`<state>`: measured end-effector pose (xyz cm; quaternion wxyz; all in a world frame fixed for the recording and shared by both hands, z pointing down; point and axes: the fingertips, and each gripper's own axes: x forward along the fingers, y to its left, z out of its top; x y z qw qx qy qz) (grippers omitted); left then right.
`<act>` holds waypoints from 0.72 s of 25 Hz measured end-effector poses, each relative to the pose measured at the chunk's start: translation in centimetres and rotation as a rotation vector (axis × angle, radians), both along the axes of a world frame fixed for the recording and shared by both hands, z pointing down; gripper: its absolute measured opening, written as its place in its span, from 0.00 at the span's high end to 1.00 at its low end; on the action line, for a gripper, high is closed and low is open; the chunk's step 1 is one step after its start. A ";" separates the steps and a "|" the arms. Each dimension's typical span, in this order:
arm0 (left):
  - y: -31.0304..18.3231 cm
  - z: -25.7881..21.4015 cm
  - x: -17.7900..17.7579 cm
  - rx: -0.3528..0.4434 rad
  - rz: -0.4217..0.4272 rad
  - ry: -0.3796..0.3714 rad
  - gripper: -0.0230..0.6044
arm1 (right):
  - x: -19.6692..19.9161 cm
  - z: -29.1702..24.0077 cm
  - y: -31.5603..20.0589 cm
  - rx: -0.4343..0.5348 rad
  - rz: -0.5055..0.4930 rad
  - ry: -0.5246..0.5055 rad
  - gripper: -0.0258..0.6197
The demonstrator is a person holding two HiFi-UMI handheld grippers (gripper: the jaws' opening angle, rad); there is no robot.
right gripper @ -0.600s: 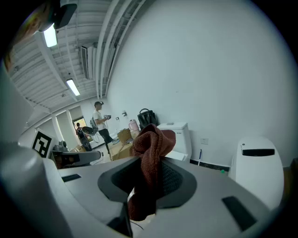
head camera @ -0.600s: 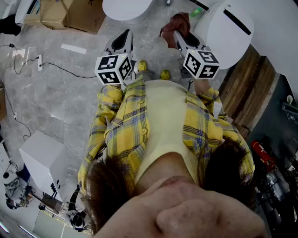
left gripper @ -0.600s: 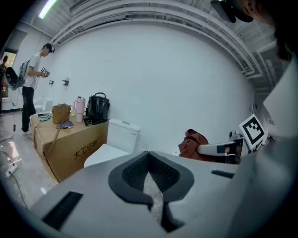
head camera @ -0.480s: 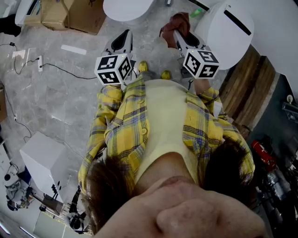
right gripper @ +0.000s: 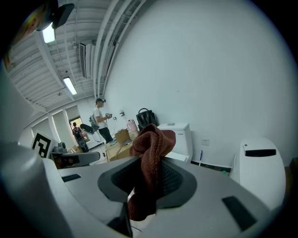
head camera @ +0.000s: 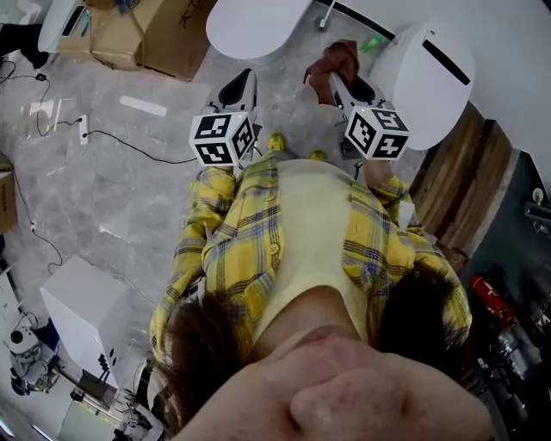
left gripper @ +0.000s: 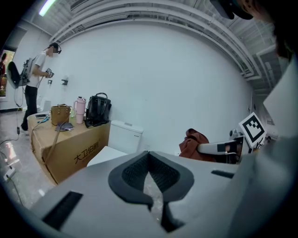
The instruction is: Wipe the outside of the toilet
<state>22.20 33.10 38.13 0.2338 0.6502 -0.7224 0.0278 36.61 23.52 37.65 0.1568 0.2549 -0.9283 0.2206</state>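
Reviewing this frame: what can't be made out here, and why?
Head view: far toilet cut off by the top edge.
Head view: near toilet partly hidden behind the right gripper.
Right gripper view: cloth fills the jaws, hiding its clamped part.
Left gripper view: far toilet's bowl hidden behind the left gripper.

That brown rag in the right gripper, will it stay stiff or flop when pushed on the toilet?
Probably floppy: the rag bunches and sags in the right gripper. Its knitted texture suggests it grips rather than slides.
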 end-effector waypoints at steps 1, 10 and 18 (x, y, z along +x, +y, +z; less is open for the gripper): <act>-0.1 0.0 -0.3 0.001 0.002 -0.002 0.95 | -0.3 0.0 -0.1 0.000 0.003 -0.001 0.78; 0.0 0.5 -2.9 -0.009 0.016 -0.009 0.95 | -2.9 0.3 -0.7 -0.005 0.028 0.016 0.78; 1.2 1.4 -6.8 -0.021 -0.011 0.004 0.95 | -6.7 0.5 -0.6 0.004 0.012 0.034 0.78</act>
